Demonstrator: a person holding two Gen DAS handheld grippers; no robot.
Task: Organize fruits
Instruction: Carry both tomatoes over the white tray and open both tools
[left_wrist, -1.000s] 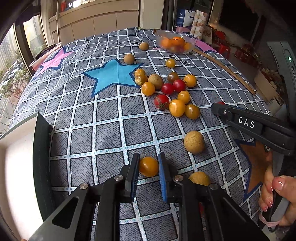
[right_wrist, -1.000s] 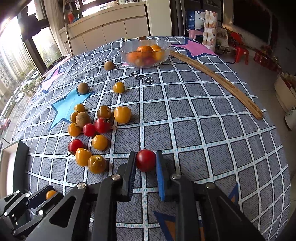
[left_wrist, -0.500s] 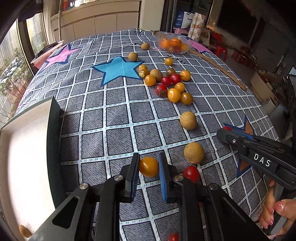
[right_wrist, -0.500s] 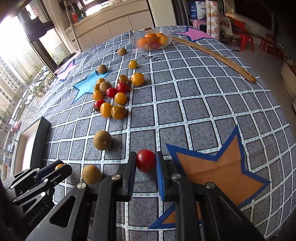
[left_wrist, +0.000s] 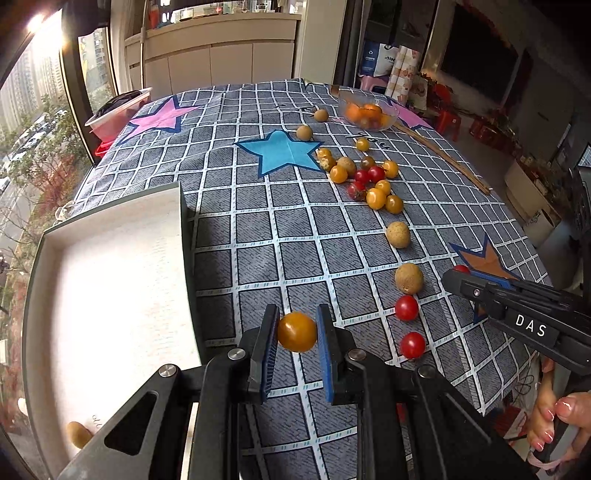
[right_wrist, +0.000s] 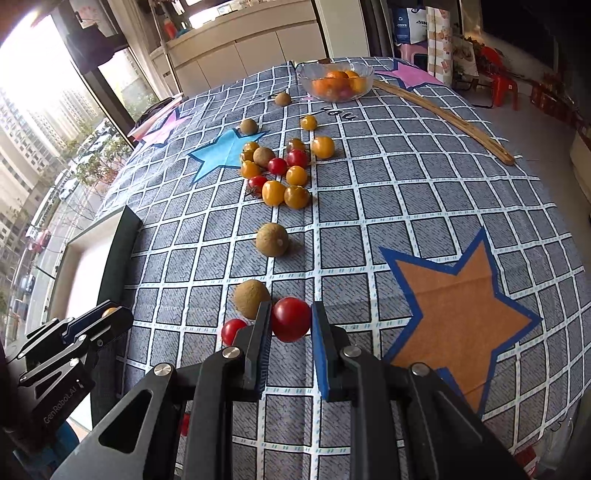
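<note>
My left gripper (left_wrist: 296, 332) is shut on a yellow cherry tomato (left_wrist: 297, 331), held above the checked cloth just right of the white tray (left_wrist: 110, 288). My right gripper (right_wrist: 290, 320) is shut on a red cherry tomato (right_wrist: 291, 319) near the table's front; it also shows at the right of the left wrist view, right gripper (left_wrist: 458, 275). Two red tomatoes (left_wrist: 406, 307) and two brown longans (left_wrist: 409, 278) lie between the grippers. A cluster of red and yellow tomatoes (right_wrist: 284, 177) sits mid-table. A glass bowl (right_wrist: 336, 82) holds orange fruit at the far end.
A wooden stick (right_wrist: 443, 118) lies along the far right of the table. One brown fruit (left_wrist: 77, 434) rests in the tray's near corner. A pink bin (left_wrist: 118, 110) stands at the far left edge. A hand (left_wrist: 561, 417) grips the right tool's handle.
Both grippers have drawn back toward the near edge and left with their tomatoes still gripped. The tray now fills more of the left wrist view, and the fruit cluster looks farther off.
</note>
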